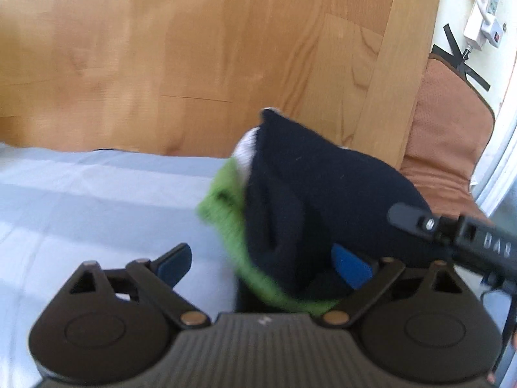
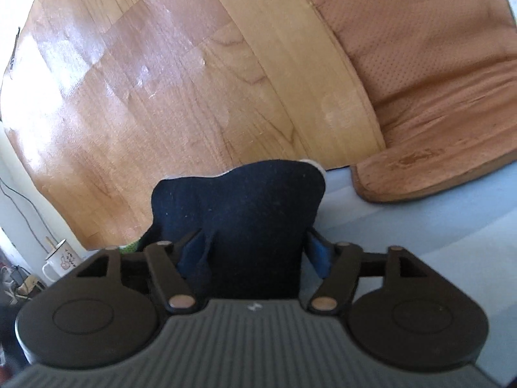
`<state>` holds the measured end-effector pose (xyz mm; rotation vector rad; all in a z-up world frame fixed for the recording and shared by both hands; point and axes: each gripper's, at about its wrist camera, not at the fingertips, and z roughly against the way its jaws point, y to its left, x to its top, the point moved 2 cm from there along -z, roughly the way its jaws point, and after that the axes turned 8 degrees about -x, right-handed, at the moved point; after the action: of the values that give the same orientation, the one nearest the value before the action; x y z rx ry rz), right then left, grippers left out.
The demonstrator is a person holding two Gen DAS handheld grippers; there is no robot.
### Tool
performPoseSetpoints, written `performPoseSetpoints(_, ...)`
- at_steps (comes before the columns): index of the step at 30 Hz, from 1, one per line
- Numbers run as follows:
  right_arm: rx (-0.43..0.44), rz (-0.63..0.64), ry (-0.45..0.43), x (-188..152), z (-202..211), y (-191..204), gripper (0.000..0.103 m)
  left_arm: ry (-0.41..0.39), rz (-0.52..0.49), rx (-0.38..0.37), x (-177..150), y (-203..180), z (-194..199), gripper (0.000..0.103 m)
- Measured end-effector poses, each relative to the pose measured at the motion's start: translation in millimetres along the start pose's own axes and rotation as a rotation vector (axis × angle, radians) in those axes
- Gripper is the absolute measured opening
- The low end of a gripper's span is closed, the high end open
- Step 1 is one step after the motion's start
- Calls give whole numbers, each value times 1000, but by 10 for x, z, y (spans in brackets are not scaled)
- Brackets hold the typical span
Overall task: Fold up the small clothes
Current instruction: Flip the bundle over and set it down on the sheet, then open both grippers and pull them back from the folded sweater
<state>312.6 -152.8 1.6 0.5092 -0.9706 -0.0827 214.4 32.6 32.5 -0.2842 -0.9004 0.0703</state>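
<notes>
Our right gripper (image 2: 255, 252) straddles the dark sock bundle (image 2: 252, 213) on the pale blue sheet (image 2: 404, 242), jaws half-wide, grip uncertain. Our left gripper (image 1: 261, 263) gapes wide; the bundle lies toward its right finger.

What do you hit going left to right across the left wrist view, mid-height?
Pale blue sheet → green fabric → dark navy garment → right gripper's finger → brown cushion.

Your left matte-black plastic gripper (image 1: 263, 266) has a ribbed grey top, brass pivot pins and blue finger pads (image 1: 350, 268); your right black gripper (image 2: 255, 252) looks identical.
</notes>
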Motion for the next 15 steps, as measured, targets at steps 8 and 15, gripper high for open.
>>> performPoseSetpoints(8,-50,13,27,-240,460,43,78,7,-125,136,-466,-42,547,101)
performPoseSetpoints(15,-115,49,42,-567,974,28,78,52,-206,214,-755,-240,721,101)
